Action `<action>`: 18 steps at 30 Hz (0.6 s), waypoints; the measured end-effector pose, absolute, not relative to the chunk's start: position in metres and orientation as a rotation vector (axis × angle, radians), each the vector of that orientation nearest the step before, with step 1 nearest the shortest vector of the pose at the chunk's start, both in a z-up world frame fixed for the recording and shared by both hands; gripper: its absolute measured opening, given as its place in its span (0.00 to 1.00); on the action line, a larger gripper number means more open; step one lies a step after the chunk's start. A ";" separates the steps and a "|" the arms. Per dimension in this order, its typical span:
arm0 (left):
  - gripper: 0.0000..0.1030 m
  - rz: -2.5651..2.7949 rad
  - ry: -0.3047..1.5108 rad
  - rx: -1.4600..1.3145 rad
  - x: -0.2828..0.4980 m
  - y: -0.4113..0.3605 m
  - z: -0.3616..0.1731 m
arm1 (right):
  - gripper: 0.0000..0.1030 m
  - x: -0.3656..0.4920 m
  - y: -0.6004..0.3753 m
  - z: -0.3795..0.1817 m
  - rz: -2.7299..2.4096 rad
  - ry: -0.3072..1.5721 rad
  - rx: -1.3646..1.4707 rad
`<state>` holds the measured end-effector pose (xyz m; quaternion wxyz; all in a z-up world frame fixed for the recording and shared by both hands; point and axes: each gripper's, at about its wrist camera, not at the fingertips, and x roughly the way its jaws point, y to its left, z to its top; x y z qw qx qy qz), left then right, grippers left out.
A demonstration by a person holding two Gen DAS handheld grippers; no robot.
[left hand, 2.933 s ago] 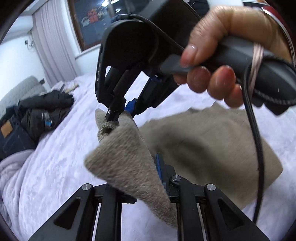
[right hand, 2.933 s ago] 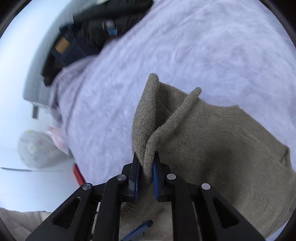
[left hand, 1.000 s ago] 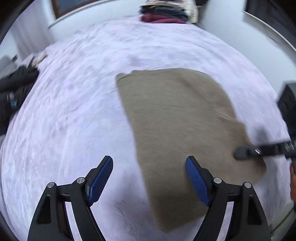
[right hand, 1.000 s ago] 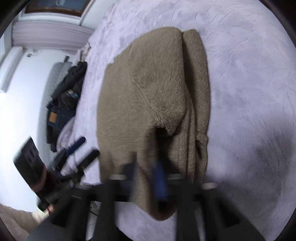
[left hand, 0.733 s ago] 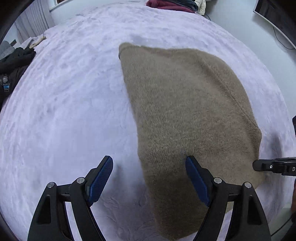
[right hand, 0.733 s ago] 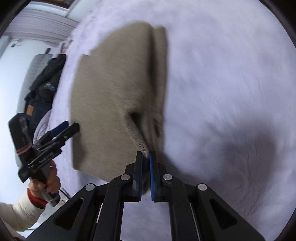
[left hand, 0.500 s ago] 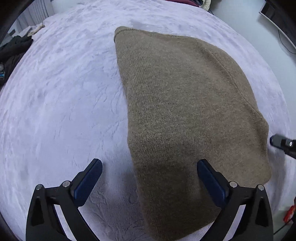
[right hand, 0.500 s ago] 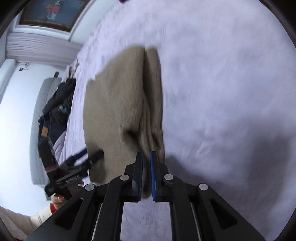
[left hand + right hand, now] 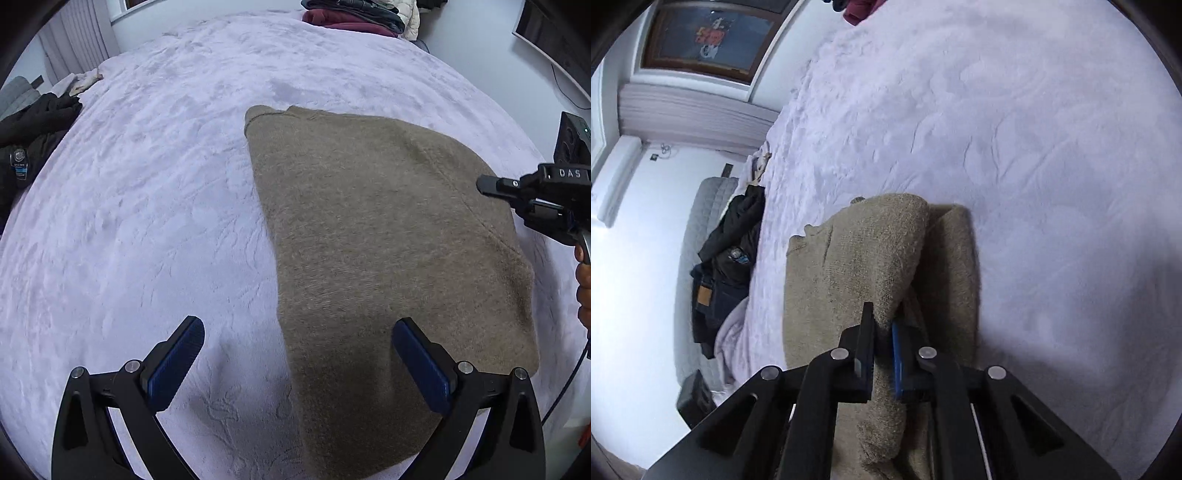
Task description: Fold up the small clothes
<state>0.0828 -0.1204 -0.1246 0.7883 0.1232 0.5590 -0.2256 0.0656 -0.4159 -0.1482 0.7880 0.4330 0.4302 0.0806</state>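
Observation:
A tan knit sweater (image 9: 369,240) lies folded on the pale lilac bed cover (image 9: 147,184). My left gripper (image 9: 299,328) hangs above its near left edge, pointing steeply down, wide open with nothing in it; one blue pad is over the cover, the other over the knit. My right gripper (image 9: 484,184) reaches in from the right at the sweater's right edge. In the right wrist view the right gripper (image 9: 882,332) is shut on a raised fold of the sweater (image 9: 871,251), and the knit bunches up between the fingers.
Dark clothes (image 9: 33,136) are piled at the bed's left edge, also seen as dark clothes (image 9: 727,258). A stack of folded garments (image 9: 351,16) sits at the far end. A person's hand (image 9: 583,280) holds the right gripper's handle. A black box (image 9: 694,398) stands on the floor.
The left gripper let go of the sweater and its jaws spread wider. The right gripper swung across, stays pinched on a fold, and sits higher along the sweater's right edge.

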 end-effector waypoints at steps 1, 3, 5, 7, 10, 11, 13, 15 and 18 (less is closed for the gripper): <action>1.00 -0.485 1.226 0.263 0.085 -0.121 -0.130 | 0.08 0.065 -0.417 -0.154 0.151 0.958 0.921; 1.00 -0.484 1.254 0.247 0.085 -0.122 -0.138 | 0.08 0.061 -0.422 -0.174 0.107 1.019 0.913; 1.00 -0.483 1.257 0.257 0.081 -0.123 -0.138 | 0.08 0.060 -0.424 -0.184 0.109 1.006 0.926; 1.00 -0.489 1.251 0.272 0.076 -0.123 -0.137 | 0.10 0.057 -0.422 -0.181 0.092 0.985 0.948; 1.00 -0.499 1.251 0.288 0.074 -0.122 -0.138 | 0.31 0.044 -0.420 -0.165 0.034 0.982 0.930; 1.00 -0.501 1.254 0.286 0.074 -0.122 -0.138 | 0.31 0.036 -0.418 -0.155 0.040 0.964 0.920; 1.00 -0.504 1.265 0.275 0.076 -0.120 -0.139 | 0.31 0.019 -0.412 -0.138 0.107 0.909 0.930; 1.00 -0.502 1.266 0.277 0.076 -0.123 -0.140 | 0.30 0.007 -0.398 -0.122 0.194 0.884 0.932; 1.00 -0.497 1.261 0.288 0.072 -0.123 -0.140 | 0.29 0.001 -0.367 -0.115 0.291 0.920 0.902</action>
